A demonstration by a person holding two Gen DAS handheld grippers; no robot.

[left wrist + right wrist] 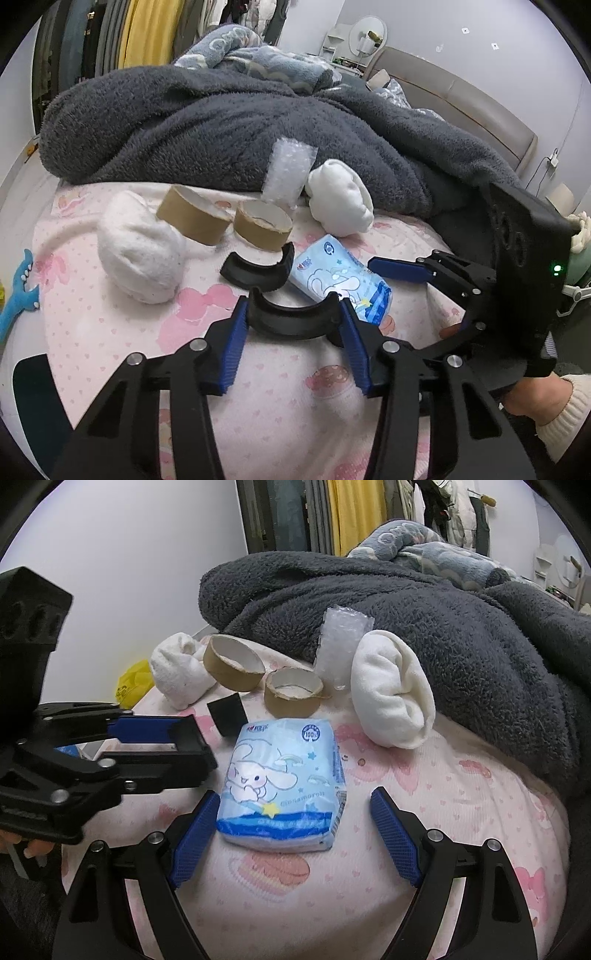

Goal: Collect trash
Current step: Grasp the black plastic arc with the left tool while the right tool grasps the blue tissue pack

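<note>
On the pink bedsheet [110,332] my left gripper [293,314] is shut on a black curved piece [291,319], its blue pads against the piece's two ends. A second black curved piece [258,271] lies just beyond. Behind these stand two brown cardboard tape cores [192,218] [262,225] and a strip of bubble wrap [288,173]. My right gripper [293,795] stands open around a blue cartoon tissue pack [284,786], pads clear of it. In the right wrist view the left gripper [177,753] comes in from the left beside the pack.
A dark grey fleece blanket [221,122] is heaped behind the objects. Two white rolled cloths [140,247] [340,199] flank the cores. A blue toy [18,295] hangs off the left edge, and a yellow bag [135,683] is below the bed. A hand in a cream sleeve [554,410] is at the right.
</note>
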